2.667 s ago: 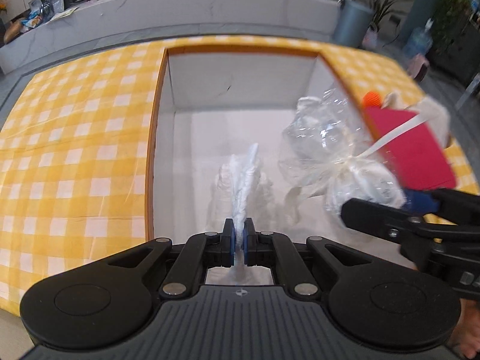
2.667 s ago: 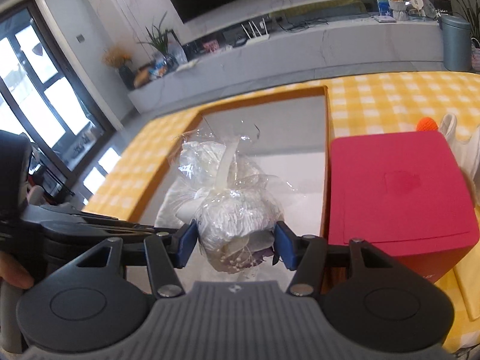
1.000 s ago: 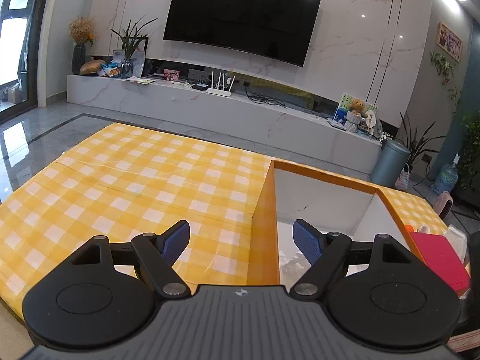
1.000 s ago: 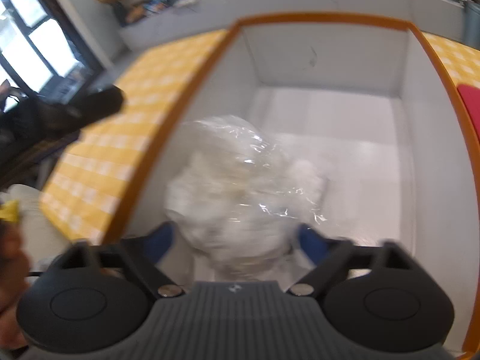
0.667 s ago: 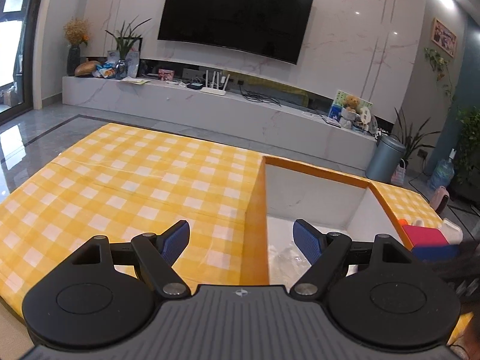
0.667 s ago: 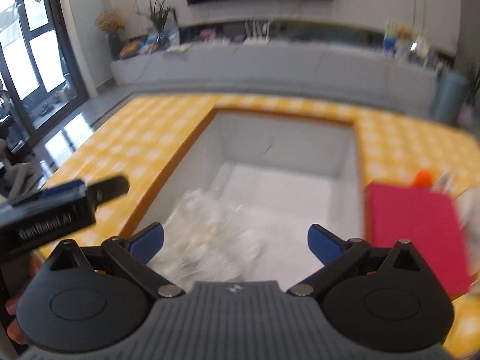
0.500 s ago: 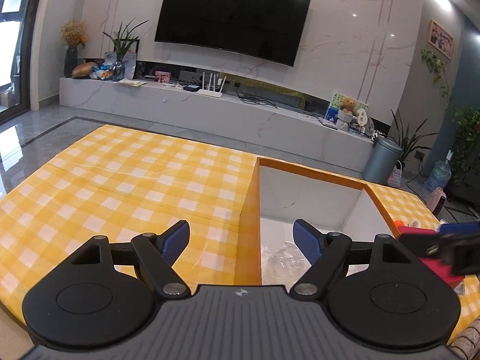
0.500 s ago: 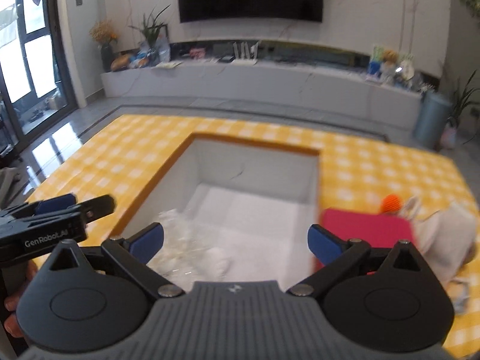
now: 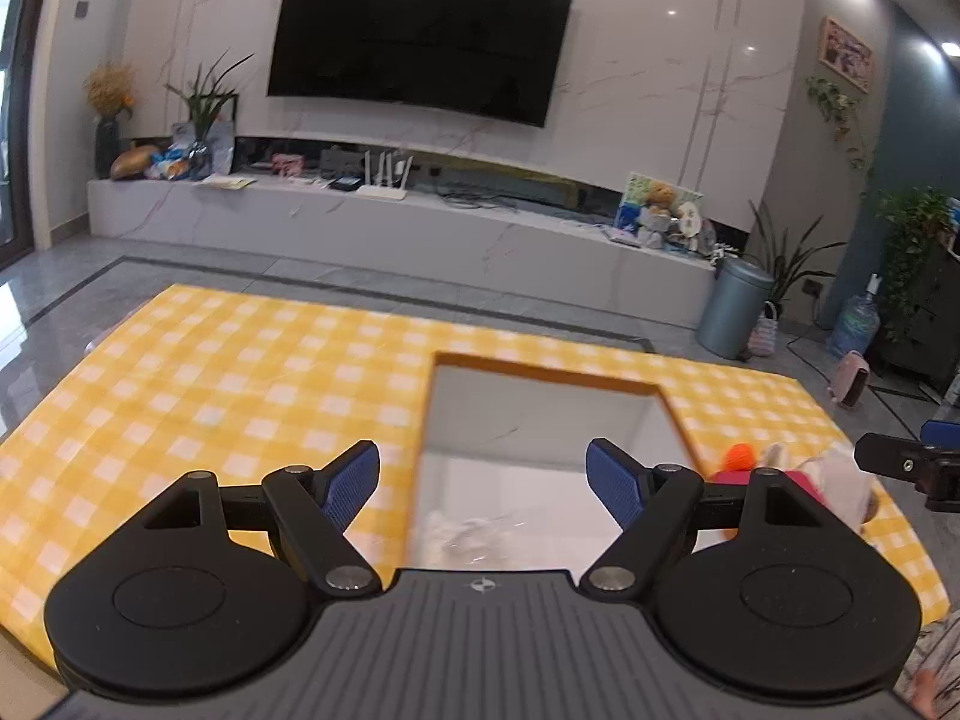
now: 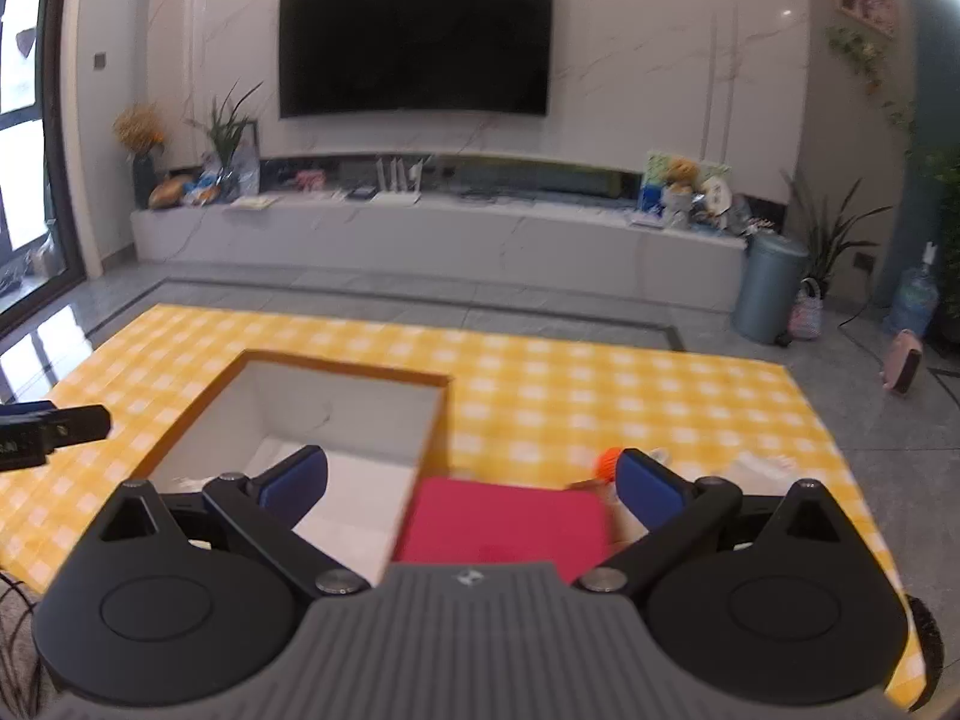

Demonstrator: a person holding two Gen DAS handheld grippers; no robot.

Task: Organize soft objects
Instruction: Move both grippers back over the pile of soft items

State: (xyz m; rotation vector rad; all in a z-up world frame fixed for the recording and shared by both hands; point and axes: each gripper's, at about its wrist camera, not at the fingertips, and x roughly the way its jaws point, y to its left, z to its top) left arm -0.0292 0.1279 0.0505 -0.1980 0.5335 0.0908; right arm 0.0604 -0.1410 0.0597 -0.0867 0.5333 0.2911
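An open box (image 9: 543, 396) (image 10: 336, 414) with an orange rim and white inside stands on the yellow checked tablecloth (image 9: 240, 384). Clear wrapped soft bundles (image 9: 474, 534) lie on its floor near the front. My left gripper (image 9: 483, 486) hangs open and empty above the box's near left corner. My right gripper (image 10: 471, 483) is open and empty too, raised over a red box (image 10: 504, 525). An orange ball (image 10: 609, 462) (image 9: 739, 456) and a whitish soft item (image 9: 840, 474) lie to the right of the red box. The right gripper's tip (image 9: 906, 465) shows at the left wrist view's right edge.
The tablecloth (image 10: 600, 384) stretches wide to the left and behind the box. Beyond the table are a grey floor, a long TV bench (image 9: 390, 222), a wall TV, a grey bin (image 9: 735, 306) and plants. The left gripper's tip (image 10: 54, 429) shows at the right wrist view's left edge.
Both grippers let go of their wrapped bundles into the box and opened. Both then rose and tipped up; the right one swung to the right over the red box.
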